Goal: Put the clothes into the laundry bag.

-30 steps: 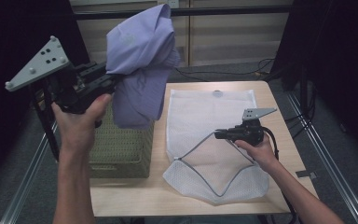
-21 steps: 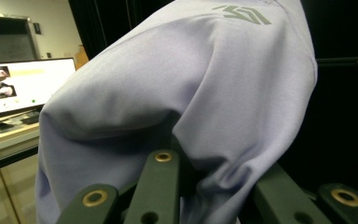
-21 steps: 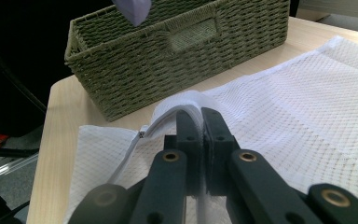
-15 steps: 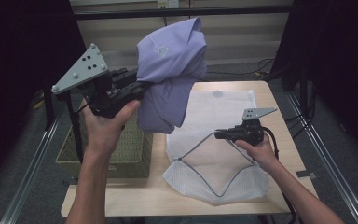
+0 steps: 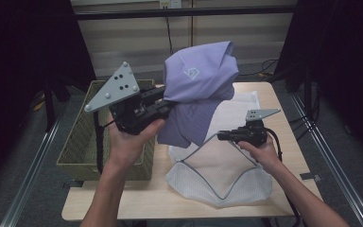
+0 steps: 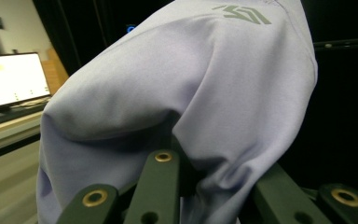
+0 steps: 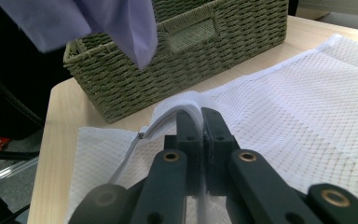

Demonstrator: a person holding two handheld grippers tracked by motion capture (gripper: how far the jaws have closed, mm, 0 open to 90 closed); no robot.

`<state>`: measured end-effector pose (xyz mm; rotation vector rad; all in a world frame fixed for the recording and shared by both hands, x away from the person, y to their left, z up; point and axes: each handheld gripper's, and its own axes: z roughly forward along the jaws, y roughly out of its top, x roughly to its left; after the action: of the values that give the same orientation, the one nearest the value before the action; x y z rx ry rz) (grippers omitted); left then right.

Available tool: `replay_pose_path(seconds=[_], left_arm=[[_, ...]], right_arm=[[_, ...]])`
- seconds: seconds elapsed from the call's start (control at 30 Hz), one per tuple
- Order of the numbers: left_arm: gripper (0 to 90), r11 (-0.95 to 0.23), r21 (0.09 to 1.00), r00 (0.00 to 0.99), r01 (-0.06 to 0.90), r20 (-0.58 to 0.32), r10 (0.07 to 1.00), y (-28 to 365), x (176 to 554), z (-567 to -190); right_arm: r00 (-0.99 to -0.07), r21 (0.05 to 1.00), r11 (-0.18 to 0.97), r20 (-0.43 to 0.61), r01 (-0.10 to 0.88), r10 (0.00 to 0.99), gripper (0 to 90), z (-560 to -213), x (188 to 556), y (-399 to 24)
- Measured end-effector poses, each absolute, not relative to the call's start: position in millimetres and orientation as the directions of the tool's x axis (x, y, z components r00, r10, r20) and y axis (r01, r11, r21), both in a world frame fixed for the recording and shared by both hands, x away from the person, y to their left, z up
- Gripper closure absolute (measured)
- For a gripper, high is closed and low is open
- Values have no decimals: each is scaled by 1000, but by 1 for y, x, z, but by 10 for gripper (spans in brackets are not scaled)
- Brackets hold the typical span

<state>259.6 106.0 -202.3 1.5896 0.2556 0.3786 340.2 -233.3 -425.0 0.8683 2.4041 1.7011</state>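
Left tongs (image 5: 163,109) clamp lavender shirt (image 5: 198,90); we hang it above and left of mesh bag (image 5: 217,175) mouth; right tongs (image 5: 221,136) pinch rim up.

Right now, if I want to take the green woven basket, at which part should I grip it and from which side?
Grip the basket at the cut-out handle slot in its end wall, coming from the table side. The slot gives a jaw a thin woven edge to close on, and that wall faces the open tabletop.
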Motion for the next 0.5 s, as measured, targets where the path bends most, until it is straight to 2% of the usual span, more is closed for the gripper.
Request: replay_pose_path(seconds=[0.4, 0.5], left_arm=[[826, -94, 993, 939, -69, 97, 330, 78, 247, -212], [826, -82, 995, 948, -49, 72, 310, 74, 247, -213]], right_arm=[[-837, 885, 228, 260, 406, 481, 879, -425, 341, -233], [-838, 885, 232, 258, 405, 480, 879, -426, 340, -233]])
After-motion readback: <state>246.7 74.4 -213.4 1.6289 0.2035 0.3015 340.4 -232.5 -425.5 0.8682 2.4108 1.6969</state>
